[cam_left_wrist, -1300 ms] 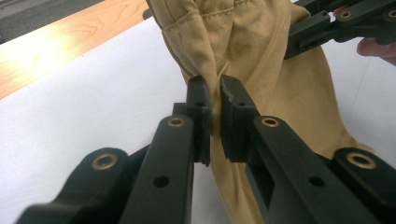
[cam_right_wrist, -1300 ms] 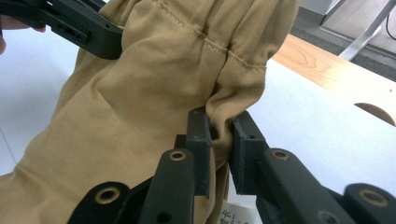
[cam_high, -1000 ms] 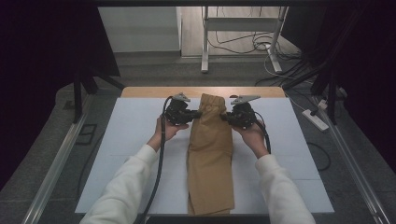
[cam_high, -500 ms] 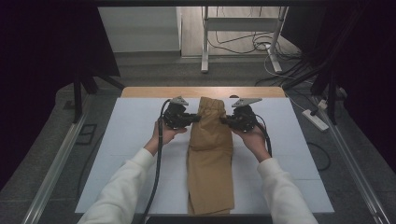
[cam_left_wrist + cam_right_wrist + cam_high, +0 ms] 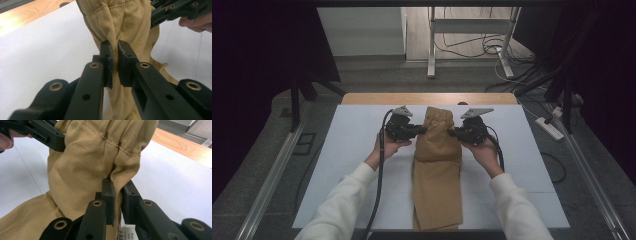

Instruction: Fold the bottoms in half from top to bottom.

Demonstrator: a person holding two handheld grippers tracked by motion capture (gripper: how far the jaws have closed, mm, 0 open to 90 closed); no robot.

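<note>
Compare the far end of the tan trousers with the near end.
The far end, at the gathered waistband, is lifted off the white mat and bunched narrow between the tongs; the near end lies flat and spread wider on the mat. The far end is pinched on both edges, by the left tongs and the right tongs; nothing touches the near end. Both are the same tan cloth.

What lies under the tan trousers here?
The tan trousers lie lengthwise on a white sheet covering the table; the waist end is lifted between the left claw and right claw. Anything beneath the fabric itself is covered.
</note>
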